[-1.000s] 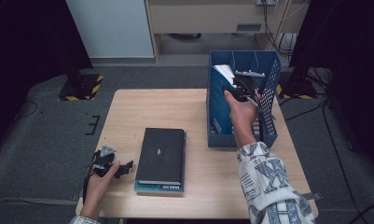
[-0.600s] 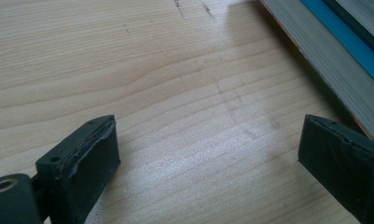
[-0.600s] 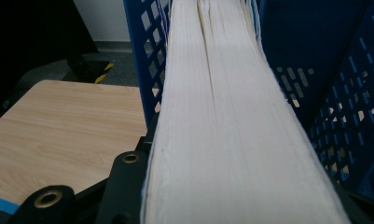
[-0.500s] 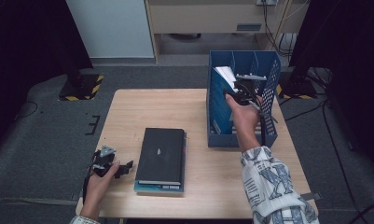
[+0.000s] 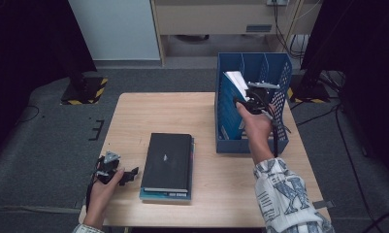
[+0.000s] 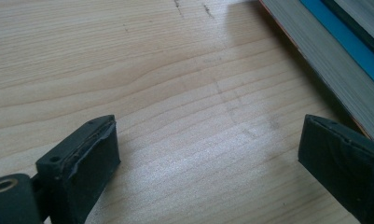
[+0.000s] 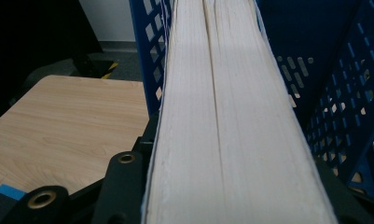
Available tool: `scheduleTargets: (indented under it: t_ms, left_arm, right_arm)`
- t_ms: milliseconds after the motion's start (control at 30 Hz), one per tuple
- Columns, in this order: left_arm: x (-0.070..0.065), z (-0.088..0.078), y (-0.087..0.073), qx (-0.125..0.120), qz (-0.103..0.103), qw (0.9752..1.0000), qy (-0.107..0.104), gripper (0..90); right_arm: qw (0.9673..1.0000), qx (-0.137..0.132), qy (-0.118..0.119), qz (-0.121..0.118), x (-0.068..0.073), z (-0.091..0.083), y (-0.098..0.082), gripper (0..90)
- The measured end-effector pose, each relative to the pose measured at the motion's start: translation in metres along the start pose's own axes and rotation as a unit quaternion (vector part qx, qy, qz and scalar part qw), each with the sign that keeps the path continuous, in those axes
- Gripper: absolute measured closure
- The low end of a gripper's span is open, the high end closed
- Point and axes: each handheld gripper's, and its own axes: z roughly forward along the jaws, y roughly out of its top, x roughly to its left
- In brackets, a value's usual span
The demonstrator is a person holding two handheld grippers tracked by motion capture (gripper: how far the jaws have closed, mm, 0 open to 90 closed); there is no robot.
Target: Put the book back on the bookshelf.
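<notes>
Book (image 7: 231,121) — a thick one with pale page edges — stands tilted inside the blue rack (image 5: 231,121) at about two o'clock on the table (image 5: 182,111), and the right gripper (image 5: 252,103) has it across its thickness. In the right gripper view the page block runs straight up between the two black jaws, which sit against both covers; they have just been easing apart a little, yet the pads look to be pressing on it. I judge it fairly heavy and stiff when closed, though the pages could fan or slide if the squeeze is light. Glossy covers may slip, so the best hold is across the closed block near the middle of its long edge — not at a corner, where it would swing.

Two more books lie as a stack (image 5: 167,165) at six o'clock. The left gripper (image 5: 119,175) rests on the table at about seven o'clock, just beside that stack, jaws spread wide with nothing but bare wood between them.
</notes>
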Motion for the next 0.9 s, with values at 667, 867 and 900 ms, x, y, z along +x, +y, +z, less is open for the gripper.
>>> scheduleTargets:
  t_ms: [667,867,900]
  left_arm:
    - [0.0,0.0,0.0,-0.001,-0.001,1.0,0.0,4.4]
    - [0.0,0.0,0.0,-0.001,-0.001,1.0,-0.001,4.4]
    - [0.0,0.0,0.0,-0.001,0.0,1.0,-0.001,4.5]
  right_arm:
    - [0.9998,0.0,0.018,0.002,0.002,-0.009,0.009,47.3]
    - [0.9998,0.008,0.016,0.001,0.003,-0.007,0.015,49.2]
    - [0.9998,0.01,0.016,0.0,0.003,-0.007,0.016,49.3]
